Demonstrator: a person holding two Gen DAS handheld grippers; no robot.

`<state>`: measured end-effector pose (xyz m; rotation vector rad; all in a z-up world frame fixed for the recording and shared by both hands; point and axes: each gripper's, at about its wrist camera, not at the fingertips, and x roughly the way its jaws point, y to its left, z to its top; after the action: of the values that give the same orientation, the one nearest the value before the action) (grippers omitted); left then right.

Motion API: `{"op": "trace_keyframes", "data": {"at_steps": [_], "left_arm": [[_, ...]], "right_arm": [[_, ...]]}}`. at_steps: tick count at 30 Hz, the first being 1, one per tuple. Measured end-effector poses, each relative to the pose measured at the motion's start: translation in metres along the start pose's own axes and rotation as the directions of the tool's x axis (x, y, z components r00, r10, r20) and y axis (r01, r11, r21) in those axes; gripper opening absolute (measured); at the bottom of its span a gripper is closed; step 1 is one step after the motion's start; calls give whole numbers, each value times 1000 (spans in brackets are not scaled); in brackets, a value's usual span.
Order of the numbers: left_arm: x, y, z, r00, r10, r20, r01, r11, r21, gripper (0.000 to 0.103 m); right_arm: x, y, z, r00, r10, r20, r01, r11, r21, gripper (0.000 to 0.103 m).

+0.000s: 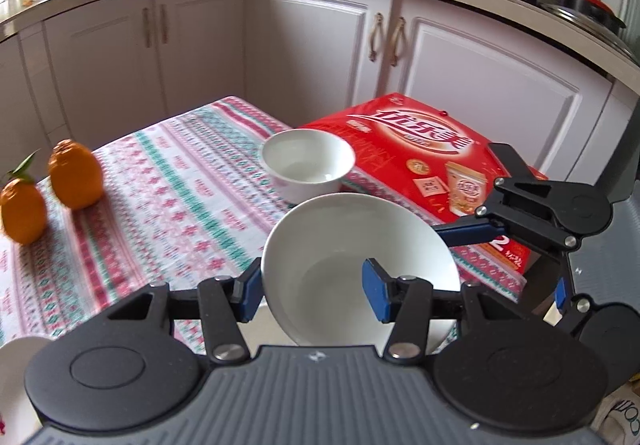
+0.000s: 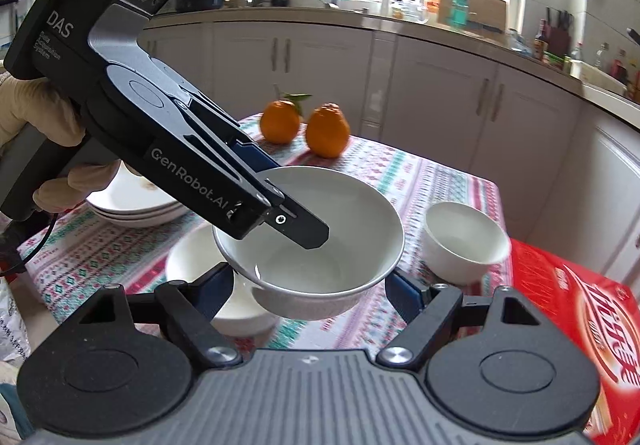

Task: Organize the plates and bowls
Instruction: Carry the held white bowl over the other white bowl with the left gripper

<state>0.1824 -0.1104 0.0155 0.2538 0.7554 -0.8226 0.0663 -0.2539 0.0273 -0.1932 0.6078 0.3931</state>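
A wide white bowl (image 1: 360,265) (image 2: 312,245) hangs above the patterned tablecloth (image 1: 160,185). My left gripper (image 1: 312,293) is shut on its rim, with one blue pad (image 1: 376,293) inside the bowl and the other outside. My right gripper (image 2: 310,285) spans the same bowl from the other side, its pads pressed on the outer walls. A small white bowl (image 1: 308,169) (image 2: 464,241) stands on the cloth beside a red box. Another white bowl (image 2: 240,309) sits under the held one. A stack of white plates (image 2: 132,205) lies at the left, partly hidden by the left gripper.
A flat red box (image 1: 432,165) (image 2: 580,325) lies on the table's right side. Two oranges (image 1: 76,177) (image 2: 304,125) stand at the far end. White kitchen cabinets (image 1: 320,45) and a cluttered counter surround the table. A gloved hand (image 2: 24,113) holds the left gripper.
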Motion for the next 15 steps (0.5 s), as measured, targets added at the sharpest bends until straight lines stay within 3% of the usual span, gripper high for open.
{"op": "trace_keyframes", "data": {"at_steps": [15], "left_arm": [[-18, 30, -31, 999, 35, -1, -35, 998, -56, 51]], "right_arm": [[30, 30, 9, 995, 86, -43, -86, 996, -12, 86]]}}
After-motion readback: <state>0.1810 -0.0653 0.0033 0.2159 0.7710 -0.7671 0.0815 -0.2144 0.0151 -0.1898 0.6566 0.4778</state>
